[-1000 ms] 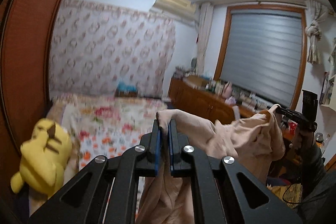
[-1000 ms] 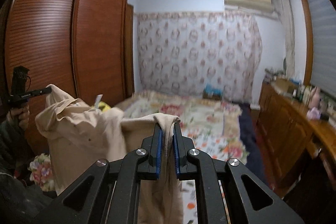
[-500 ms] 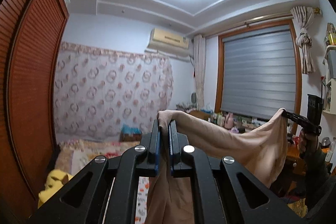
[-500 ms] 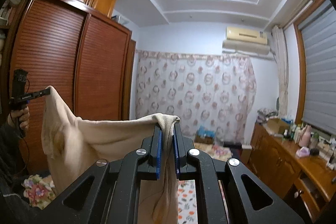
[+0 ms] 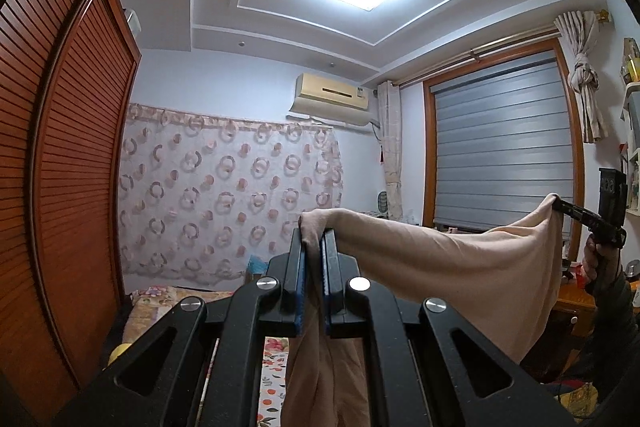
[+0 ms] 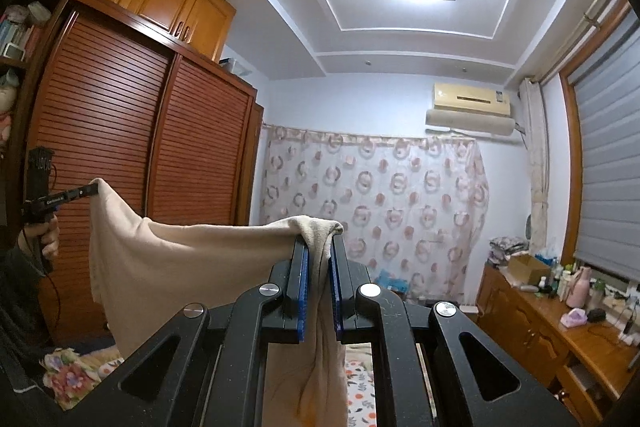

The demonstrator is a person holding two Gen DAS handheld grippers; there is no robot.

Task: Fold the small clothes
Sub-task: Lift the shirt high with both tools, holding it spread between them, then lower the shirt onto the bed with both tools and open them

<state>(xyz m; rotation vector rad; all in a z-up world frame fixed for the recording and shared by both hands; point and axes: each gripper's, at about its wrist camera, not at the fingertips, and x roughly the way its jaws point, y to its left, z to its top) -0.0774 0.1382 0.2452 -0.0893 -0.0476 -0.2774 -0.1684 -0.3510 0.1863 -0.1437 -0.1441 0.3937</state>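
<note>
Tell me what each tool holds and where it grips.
Both hold one beige garment: left tool and right tool each pinch an opposite top corner.

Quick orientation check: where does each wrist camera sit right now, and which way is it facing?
Left wrist: on the left gripper, facing the patterned curtain; shut on the beige garment; right gripper and hand at right edge.
Right wrist: on the right gripper, same direction; left gripper at left edge.
Shared: garment, curtain, air conditioner.
</note>
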